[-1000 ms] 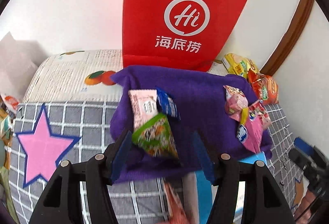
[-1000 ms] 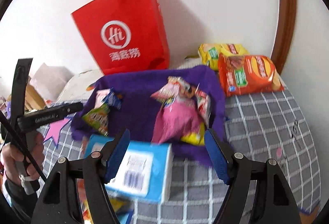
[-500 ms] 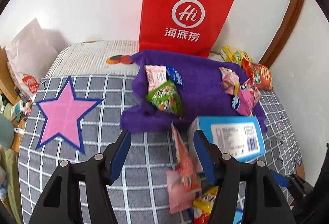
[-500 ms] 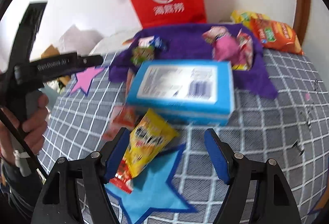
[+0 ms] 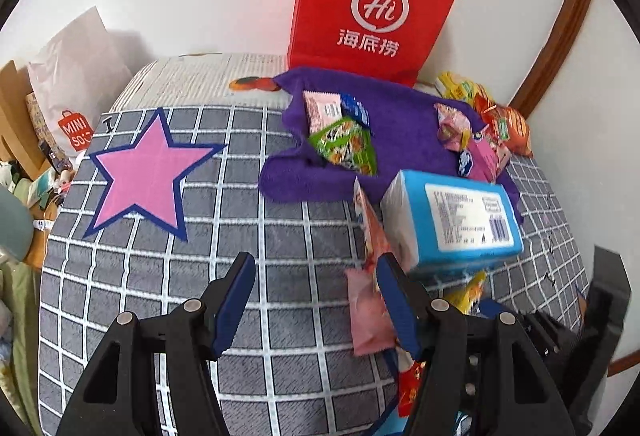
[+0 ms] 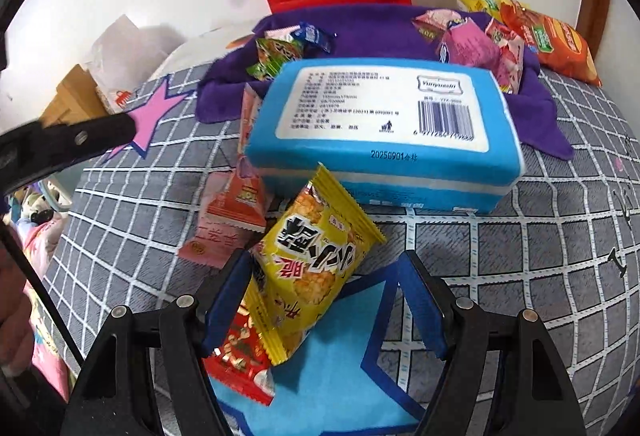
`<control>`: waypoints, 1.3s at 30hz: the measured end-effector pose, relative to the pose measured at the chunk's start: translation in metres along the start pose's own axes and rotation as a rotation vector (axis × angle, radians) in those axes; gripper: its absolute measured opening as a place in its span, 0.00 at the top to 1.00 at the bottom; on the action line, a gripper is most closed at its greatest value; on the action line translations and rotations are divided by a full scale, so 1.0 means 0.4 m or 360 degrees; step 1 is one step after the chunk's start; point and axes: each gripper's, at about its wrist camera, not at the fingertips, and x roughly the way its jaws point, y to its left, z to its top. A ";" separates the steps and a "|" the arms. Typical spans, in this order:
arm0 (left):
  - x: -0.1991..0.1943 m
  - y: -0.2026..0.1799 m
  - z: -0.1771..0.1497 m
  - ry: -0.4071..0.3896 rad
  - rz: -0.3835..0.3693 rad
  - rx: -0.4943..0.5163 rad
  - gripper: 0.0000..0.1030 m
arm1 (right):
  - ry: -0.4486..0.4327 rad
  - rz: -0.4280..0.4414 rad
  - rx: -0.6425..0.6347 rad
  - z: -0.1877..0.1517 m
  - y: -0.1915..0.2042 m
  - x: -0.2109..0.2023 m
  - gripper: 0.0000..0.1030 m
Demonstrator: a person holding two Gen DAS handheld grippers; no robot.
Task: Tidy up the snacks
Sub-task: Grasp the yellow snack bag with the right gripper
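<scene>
Left view, surface: a grey checked cover (image 5: 280,236) with white grid lines and a pink star (image 5: 144,172); I cannot tell whether a bed or a desk lies under it.
Left view, room: white wall behind, brown wooden trim (image 5: 560,32) at right.
Left view, my left gripper (image 5: 316,300): half open over bare cover, nothing between its jaws.
Left view, snacks: a green pack (image 5: 348,148) and others lie on a purple cloth (image 5: 400,124) at the far side.
Left view, around: a red bag (image 5: 372,0) stands against the wall just behind the cloth; a blue box (image 5: 452,220) lies at the cloth's near edge; a pink pack (image 5: 368,312) lies beside my right jaw.
Right view, surface: same cover, with a blue star (image 6: 340,356) below me.
Right view, my right gripper (image 6: 324,300): half open, holding nothing; a yellow pack (image 6: 316,264) lies between its jaws, unpressed.
Right view, in the way: the blue box (image 6: 384,132) lies between the yellow pack and the cloth (image 6: 540,116); a red pack (image 6: 240,356) lies under the yellow one.
Right view, far right: an orange pack (image 6: 552,40) beside the cloth.
</scene>
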 end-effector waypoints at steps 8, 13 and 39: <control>0.028 0.003 -0.033 0.0078 0.0035 0.0015 0.41 | -0.0004 0.0050 0.0047 -0.004 -0.029 -0.003 0.54; 0.054 -0.010 -0.045 0.0112 0.0028 0.0029 0.41 | -0.0090 0.0010 0.0093 -0.007 -0.082 -0.061 0.55; 0.188 -0.142 -0.058 0.0256 -0.0020 0.0187 0.41 | -0.0107 -0.0125 0.0233 -0.038 -0.261 -0.073 0.55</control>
